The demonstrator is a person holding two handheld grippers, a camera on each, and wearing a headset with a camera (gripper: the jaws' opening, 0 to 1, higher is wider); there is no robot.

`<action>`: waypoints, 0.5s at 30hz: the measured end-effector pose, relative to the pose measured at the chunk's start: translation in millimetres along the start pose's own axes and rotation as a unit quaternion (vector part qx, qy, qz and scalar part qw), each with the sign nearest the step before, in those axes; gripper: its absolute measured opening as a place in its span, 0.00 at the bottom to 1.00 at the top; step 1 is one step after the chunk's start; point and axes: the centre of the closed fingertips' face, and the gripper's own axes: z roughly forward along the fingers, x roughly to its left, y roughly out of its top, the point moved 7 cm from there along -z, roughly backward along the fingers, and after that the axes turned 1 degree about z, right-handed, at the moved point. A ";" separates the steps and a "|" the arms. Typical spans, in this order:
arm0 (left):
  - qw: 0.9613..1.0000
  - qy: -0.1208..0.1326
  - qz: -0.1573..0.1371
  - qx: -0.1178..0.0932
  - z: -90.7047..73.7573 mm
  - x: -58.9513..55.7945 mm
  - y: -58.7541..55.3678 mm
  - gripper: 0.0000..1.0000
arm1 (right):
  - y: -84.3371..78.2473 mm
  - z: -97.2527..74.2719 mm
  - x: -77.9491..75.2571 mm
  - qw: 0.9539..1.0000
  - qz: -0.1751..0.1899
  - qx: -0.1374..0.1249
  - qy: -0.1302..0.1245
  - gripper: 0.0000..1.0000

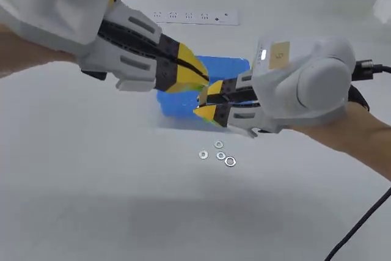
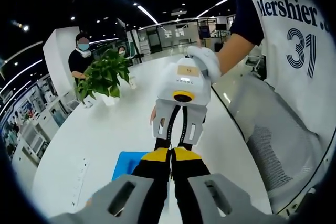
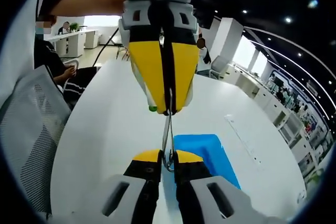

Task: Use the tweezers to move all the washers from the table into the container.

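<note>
In the head view, my left gripper [image 1: 200, 82] reaches in from the upper left and my right gripper [image 1: 204, 105] from the right, their yellow tips meeting at centre frame above the blue container [image 1: 177, 107]. Four washers [image 1: 230, 161] lie loose on the white table [image 1: 91, 181] just below centre, near the container but outside it; whether any is already inside I cannot tell. I judge I am settling my grip on the tool before a pick. In the left gripper view, my own jaws rise from the bottom, pressed together, nose to nose with the right gripper. In the right gripper view, thin metal tweezers [image 3: 168, 129] run straight up the middle: my right jaws are clamped on their lower end, and the left jaws are closed on the upper end. Next, one gripper should let go so the tweezer tips can swing down to a washer.
</note>
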 end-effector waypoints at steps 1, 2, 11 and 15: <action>1.000 0.000 0.002 0.000 -0.7 2.7 0.9 0.05 | 1.1 0.0 -2.6 1.000 0.000 -0.001 -0.002 0.10; 1.000 0.000 0.005 0.001 -1.4 6.6 1.7 0.05 | 2.4 0.2 -6.2 1.000 -0.002 -0.001 -0.005 0.10; 1.000 0.013 0.014 -0.001 1.3 33.0 -3.1 0.05 | 1.3 8.6 -34.6 1.000 -0.007 0.002 -0.022 0.10; 1.000 0.017 0.007 -0.003 5.1 44.4 -12.5 0.05 | -4.5 15.8 -44.2 1.000 0.001 0.006 -0.024 0.10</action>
